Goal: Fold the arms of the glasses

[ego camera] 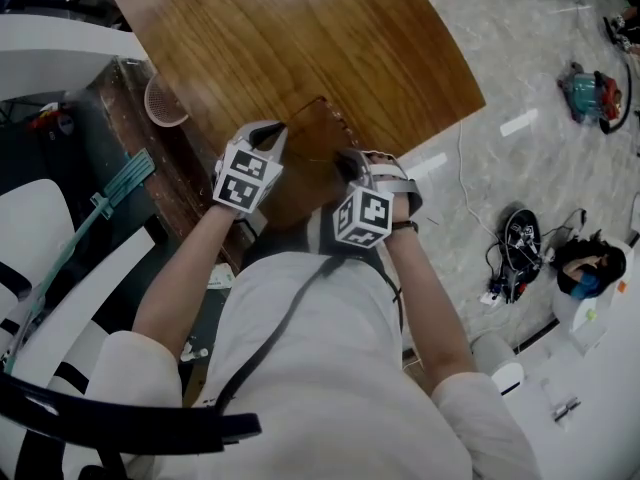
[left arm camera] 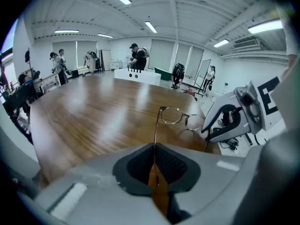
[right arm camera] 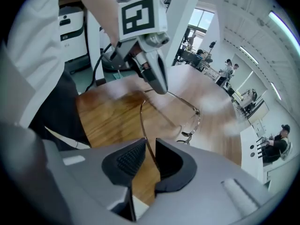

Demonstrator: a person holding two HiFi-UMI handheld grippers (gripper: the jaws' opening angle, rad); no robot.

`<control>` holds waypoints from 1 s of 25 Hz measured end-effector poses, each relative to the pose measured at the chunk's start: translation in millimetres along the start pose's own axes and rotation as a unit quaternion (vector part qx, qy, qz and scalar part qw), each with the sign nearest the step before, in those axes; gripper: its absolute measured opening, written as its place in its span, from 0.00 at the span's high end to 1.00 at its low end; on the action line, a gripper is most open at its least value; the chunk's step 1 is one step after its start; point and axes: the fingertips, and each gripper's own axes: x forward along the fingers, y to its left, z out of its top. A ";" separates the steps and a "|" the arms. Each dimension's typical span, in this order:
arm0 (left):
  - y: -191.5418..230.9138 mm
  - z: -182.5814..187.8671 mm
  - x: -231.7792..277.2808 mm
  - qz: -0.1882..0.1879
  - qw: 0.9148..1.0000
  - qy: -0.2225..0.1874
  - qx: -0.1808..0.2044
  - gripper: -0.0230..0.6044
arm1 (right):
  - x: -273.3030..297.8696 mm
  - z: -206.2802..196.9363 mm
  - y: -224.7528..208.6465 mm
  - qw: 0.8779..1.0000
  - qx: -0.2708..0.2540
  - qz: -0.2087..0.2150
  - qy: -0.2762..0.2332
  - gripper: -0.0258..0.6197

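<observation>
Two grippers meet at the near edge of the wooden tabletop point(ego camera: 300, 28), one on each side of the glasses point(left arm camera: 180, 117). The glasses sit low over the wood close to the person, with the lenses turned toward the far side and both arms spread open. Whether the frame rests on the wood or is lifted slightly off it is not clear.

The left gripper point(left arm camera: 153, 146) comes in from the left and points steeply down. Its dark pads are drawn together on the thin metal arm point(left arm camera: 155, 130) that runs from them up to the hinge. This looks like an anchoring hold, pinning the frame so it cannot slide or twist while the opposite side is worked.

The right gripper point(right arm camera: 149, 146) approaches from the right at a similar downward slant. Its jaws stand partly apart, and the other arm point(right arm camera: 143, 125) passes through the gap between them. A strip of wood shows between the wire and the left pad, so the pads are not clamped on it and there is no grip on this side yet.

With each gripper lined up along its own arm, the hinges are free to swing. The fold itself seems not to have begun, and the likely next move is for the right jaws to take the wire.
</observation>
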 end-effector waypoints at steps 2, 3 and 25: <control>-2.0 -3.3 -2.4 0.001 1.000 -0.004 -0.016 0.94 | 0.0 0.4 -4.7 1.000 0.028 -0.006 -0.005 0.86; -4.1 -4.8 -3.9 0.001 1.000 -0.005 -0.021 0.94 | 0.1 -0.2 -7.3 0.999 0.043 -0.010 -0.006 0.86; -12.2 -19.6 -14.8 0.024 0.992 -0.020 -0.125 0.94 | -2.6 23.1 -13.2 0.996 0.078 -0.009 -0.048 0.78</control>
